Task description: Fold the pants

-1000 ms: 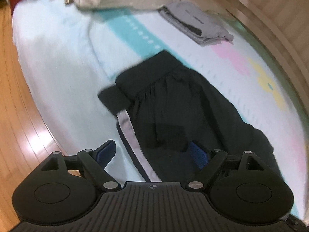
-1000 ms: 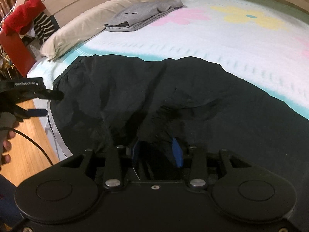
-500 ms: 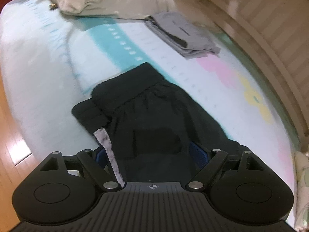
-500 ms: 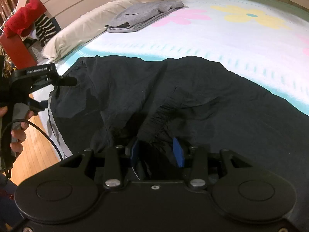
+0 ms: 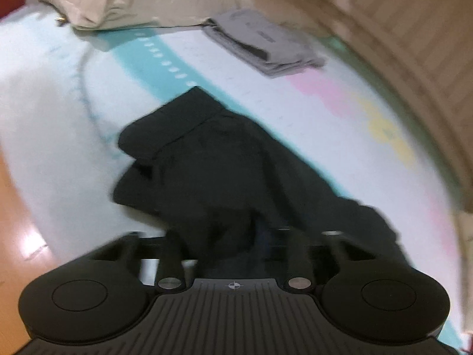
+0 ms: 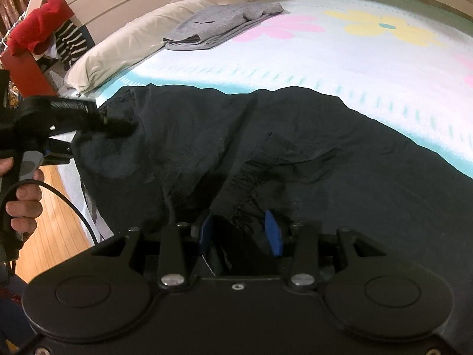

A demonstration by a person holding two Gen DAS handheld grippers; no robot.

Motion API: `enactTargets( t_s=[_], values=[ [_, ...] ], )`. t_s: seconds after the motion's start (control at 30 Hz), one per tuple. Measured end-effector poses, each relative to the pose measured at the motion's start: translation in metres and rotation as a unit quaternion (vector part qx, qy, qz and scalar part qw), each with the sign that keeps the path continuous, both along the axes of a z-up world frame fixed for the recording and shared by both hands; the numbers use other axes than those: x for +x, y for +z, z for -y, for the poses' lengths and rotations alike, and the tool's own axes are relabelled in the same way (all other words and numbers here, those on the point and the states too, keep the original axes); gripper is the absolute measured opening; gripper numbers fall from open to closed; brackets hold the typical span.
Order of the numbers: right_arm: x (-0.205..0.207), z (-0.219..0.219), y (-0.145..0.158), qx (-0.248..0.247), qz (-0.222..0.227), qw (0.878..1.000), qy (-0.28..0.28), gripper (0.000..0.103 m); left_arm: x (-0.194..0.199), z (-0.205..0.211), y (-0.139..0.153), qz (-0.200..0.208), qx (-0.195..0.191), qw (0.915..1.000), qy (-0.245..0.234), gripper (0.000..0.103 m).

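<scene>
the pants (image 6: 266, 148) are spread dark across the near side of the bed (image 6: 354, 59), their long axis running from the waistband at the pillow (image 6: 124, 56) end toward the far right. the right gripper (image 6: 241, 230) is seen closed to a narrow gap on a bunched fold near the middle. the left gripper (image 5: 236, 242) is buried in cloth at the waistband edge; how far it is closed cannot be told through blur, though cloth appears held. compared with a second ago, the left gripper has been brought in over the pants, and the white side stripe has been covered.
</scene>
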State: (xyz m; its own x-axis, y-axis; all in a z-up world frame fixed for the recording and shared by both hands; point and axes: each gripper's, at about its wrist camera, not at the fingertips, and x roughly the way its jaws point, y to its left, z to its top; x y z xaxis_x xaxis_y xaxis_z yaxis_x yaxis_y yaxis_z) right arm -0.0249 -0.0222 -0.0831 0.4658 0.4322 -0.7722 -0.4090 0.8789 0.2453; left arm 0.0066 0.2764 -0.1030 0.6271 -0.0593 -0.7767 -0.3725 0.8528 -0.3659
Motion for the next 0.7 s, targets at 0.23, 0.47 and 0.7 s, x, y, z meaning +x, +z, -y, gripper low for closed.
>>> enactTargets(
  t_s=[0.23,0.47,0.7],
  values=[
    [-0.003,0.01,0.006,0.007,0.0,1.0,-0.005,0.05,-0.016,0.022,0.033,0.053,0.057,0.9967,-0.021,0.009],
    [-0.011,0.048,0.025,0.019,0.013,0.999,-0.039,0.05,-0.043,0.092,0.088,0.162,0.135,0.9654,-0.153,0.009],
    [-0.015,0.103,0.029,0.003,0.008,0.994,-0.111,0.051,-0.065,0.192,0.093,0.198,0.189,0.8938,-0.355,0.009]
  ],
)
